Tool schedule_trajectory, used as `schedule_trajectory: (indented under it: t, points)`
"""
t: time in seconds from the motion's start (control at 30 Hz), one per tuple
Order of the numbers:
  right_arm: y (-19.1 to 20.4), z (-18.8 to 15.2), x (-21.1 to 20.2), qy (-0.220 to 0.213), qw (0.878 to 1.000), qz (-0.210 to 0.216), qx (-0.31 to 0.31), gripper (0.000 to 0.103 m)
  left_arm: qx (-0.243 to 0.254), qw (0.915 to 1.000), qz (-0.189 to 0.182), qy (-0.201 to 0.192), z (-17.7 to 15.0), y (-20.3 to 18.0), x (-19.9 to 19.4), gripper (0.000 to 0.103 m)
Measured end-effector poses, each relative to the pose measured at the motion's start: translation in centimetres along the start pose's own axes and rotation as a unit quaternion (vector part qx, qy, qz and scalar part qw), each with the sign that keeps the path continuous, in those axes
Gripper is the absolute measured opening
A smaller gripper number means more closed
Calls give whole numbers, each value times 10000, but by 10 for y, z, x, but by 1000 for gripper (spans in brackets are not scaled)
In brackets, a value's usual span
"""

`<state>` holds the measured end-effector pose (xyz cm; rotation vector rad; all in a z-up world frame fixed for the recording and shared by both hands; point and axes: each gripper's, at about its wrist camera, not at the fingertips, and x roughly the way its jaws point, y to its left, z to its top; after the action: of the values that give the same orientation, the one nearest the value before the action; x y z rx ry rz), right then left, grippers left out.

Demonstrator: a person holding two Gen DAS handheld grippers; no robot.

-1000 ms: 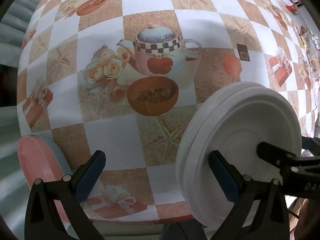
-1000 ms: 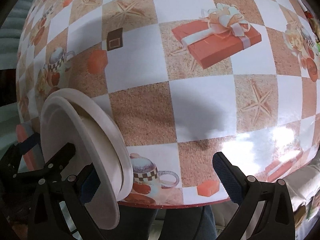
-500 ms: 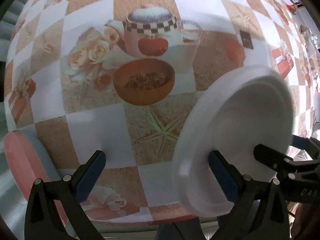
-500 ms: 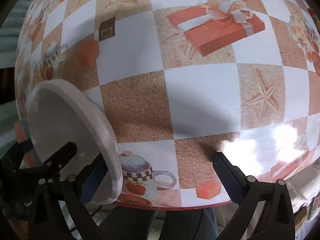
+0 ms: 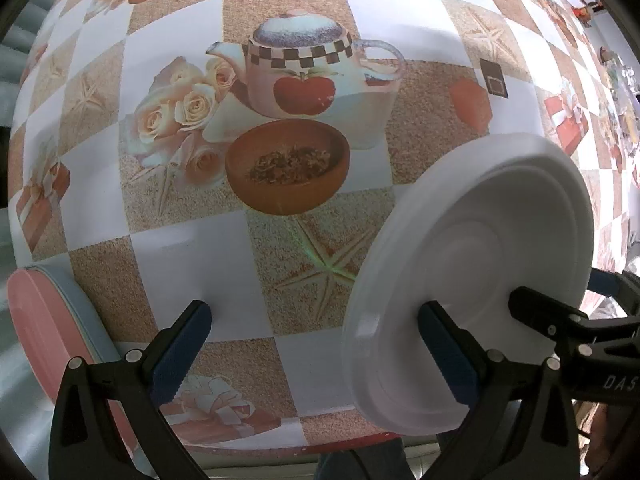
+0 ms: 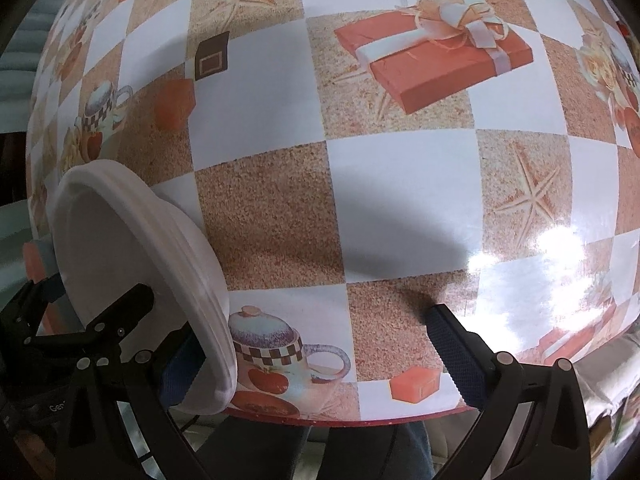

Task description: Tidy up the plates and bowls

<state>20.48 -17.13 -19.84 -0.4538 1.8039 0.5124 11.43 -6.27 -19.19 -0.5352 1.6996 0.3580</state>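
A white plate (image 5: 472, 280) stands tilted on its edge near the table's front edge, between my two grippers. My left gripper (image 5: 312, 312) is open wide, and its right finger (image 5: 448, 356) lies against the plate's ringed face. In the right wrist view the white plate (image 6: 132, 264) is at the left. My right gripper (image 6: 312, 328) is open as well, its left pad half hidden by the plate's stepped rim. The other gripper's black finger (image 6: 120, 316) rests on the plate's face. Neither pair of jaws closes around the plate.
A pink plate with a pale blue rim (image 5: 44, 340) leans at the table's left edge. The checked tablecloth (image 6: 400, 184) carries only printed teapots, gift boxes and starfish. A person's dark trousers (image 6: 260, 452) show below the red table edge (image 6: 360, 420).
Two separate white rims showed a second ago; now they read as one plate face. The plate has tipped slightly. Both grippers stay open and have shifted a little over the table.
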Motion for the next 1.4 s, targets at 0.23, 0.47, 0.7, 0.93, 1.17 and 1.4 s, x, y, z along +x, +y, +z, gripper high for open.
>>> schedule_trajectory:
  t: [0.23, 0.47, 0.7, 0.93, 1.17, 1.4]
  points:
    - [3, 1, -6, -21, 9999, -6, -102, 91, 99, 9999, 50, -99, 3, -7, -7, 92]
    - [24, -7, -13, -46, 9978, 514, -406, 30, 169, 9993, -220, -256, 3, -16, -16, 60]
    - [44, -10, -12, 10, 9981, 318, -536, 23, 308, 9988, -265, -290, 5, -28, -19, 40]
    - [74, -10, -11, 8, 9970, 204, -742, 23, 134, 9990, -269, -326, -5, -7, -17, 42]
    - [117, -10, 4, 93, 9947, 217, -996, 23, -251, 9973, -518, -457, -17, 27, -19, 35]
    - [130, -8, 3, 138, 9946, 39, -1032, 25, -456, 9961, -590, -475, -32, 36, -19, 34]
